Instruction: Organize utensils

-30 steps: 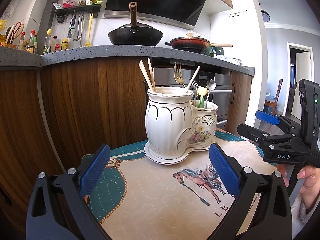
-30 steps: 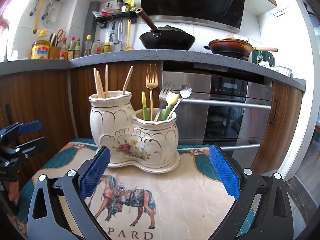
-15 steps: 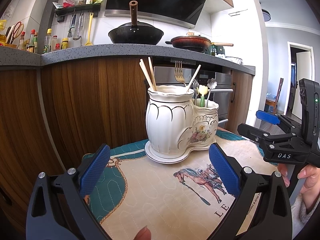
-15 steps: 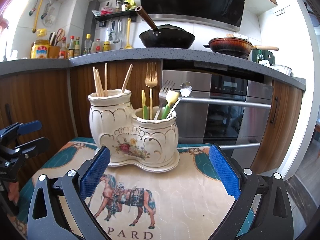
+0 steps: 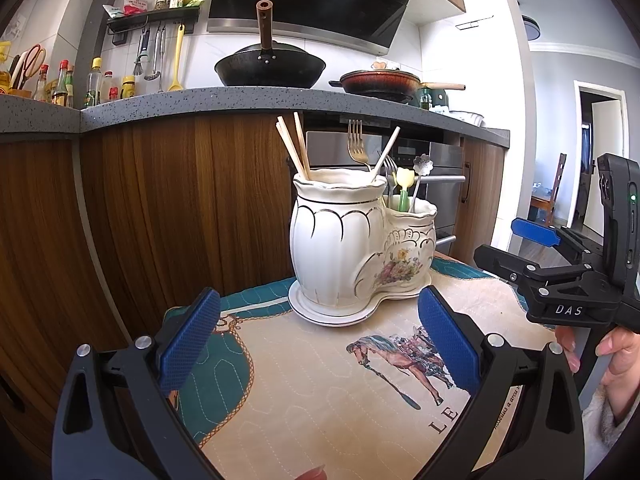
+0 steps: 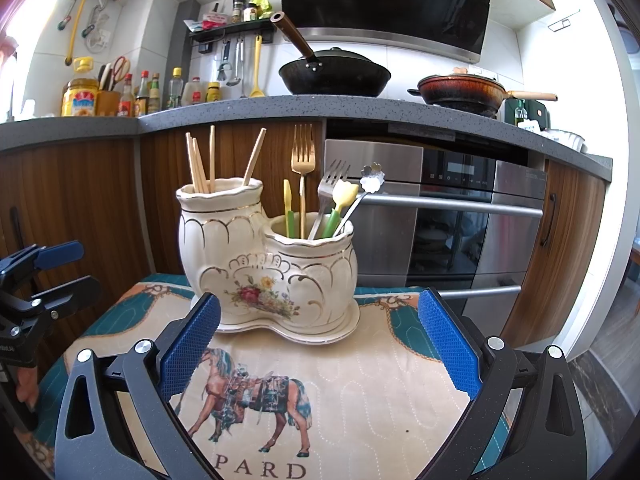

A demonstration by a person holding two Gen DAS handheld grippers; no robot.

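From the left wrist view, the left hand-held gripper hangs with its blue pads spread wide and nothing between them, low over the quilted horse-print mat that covers the worktop. Ahead of it, at the far end of the mat, stands the two-pot ceramic utensil holder on its matching saucer. The taller pot nearest this side carries the wooden chopsticks. The right hand-held gripper shows at the right edge, its fingers apart and empty.

From the right wrist view, the right hand-held gripper is likewise spread and empty, with the holder just beyond its pads. The shorter pot holds a gold fork, a silver fork, a flower-ended spoon and yellow-and-green plastic pieces. The left hand-held gripper sits at the left edge, open.

The holder looks heavy, glazed and breakable, so it is probably best left standing. The utensils are likely light and stiff; the metal stems may be slick and thin, so a pinch on the shaft just above the rim, drawn straight up, seems safest. The chopsticks lean and cross, so taking one alone by its upper part should avoid dragging its neighbours.
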